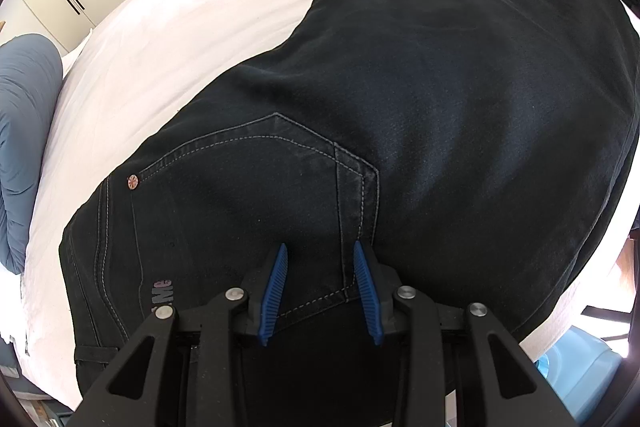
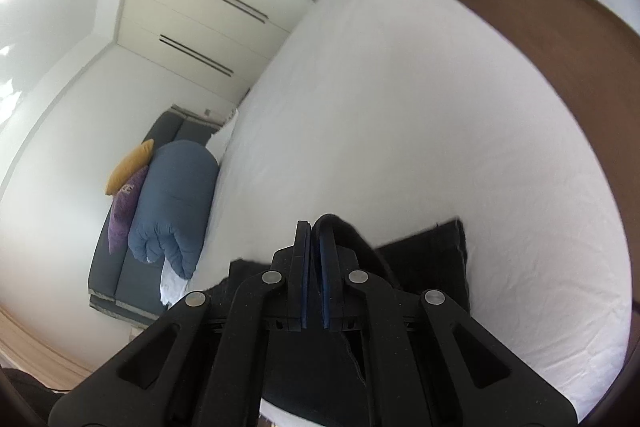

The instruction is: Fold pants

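Observation:
Black jeans (image 1: 400, 115) lie on the white bed (image 1: 168, 39), back pocket and rivet facing up, a leg running to the upper right. My left gripper (image 1: 320, 251) is open, its blue fingers (image 1: 276, 287) right over the pocket's corner near the waist, holding nothing. In the right wrist view my right gripper (image 2: 314, 231) is shut on a fold of the black jeans (image 2: 432, 255); dark fabric loops over its right finger and hangs below it above the bed (image 2: 400, 107).
A rolled blue duvet (image 2: 172, 203) with yellow and purple cushions (image 2: 128, 167) sits on a grey sofa left of the bed. White wardrobes (image 2: 200, 11) stand behind. Brown floor (image 2: 560, 27) runs along the bed's far side. A blue bin (image 1: 580, 367) is at lower right.

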Tool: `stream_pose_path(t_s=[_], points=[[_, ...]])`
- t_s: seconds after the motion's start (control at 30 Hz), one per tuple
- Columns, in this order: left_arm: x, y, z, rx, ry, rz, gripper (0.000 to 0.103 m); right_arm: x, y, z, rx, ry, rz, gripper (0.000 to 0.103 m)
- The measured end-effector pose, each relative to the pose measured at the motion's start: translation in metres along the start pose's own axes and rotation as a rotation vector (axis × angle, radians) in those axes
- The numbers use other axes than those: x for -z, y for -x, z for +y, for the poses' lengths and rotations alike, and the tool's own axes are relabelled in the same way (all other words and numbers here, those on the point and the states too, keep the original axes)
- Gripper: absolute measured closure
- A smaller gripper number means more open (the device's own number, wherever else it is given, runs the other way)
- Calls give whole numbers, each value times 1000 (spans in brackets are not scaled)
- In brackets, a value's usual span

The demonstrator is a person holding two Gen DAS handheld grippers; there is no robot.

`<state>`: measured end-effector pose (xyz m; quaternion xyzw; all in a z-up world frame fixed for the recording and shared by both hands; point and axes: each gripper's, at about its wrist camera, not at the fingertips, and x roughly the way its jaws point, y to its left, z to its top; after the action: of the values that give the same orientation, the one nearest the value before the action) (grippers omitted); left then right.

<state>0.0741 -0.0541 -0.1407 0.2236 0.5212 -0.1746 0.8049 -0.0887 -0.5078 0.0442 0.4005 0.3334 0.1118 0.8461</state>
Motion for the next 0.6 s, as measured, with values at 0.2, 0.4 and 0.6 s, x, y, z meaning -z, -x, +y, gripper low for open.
stream_pose_path(t_s=[0.2,0.4,0.6], points=[[1,0,-2,-3,3,-5,66,-6,10,-25,360,-72,32,94],[2,1,-4,-5,0,-5,66,28,36,9,278,-37,36,94],[5,3,-6,-13,10,-13,66,86,39,61,317,52,78,94]])
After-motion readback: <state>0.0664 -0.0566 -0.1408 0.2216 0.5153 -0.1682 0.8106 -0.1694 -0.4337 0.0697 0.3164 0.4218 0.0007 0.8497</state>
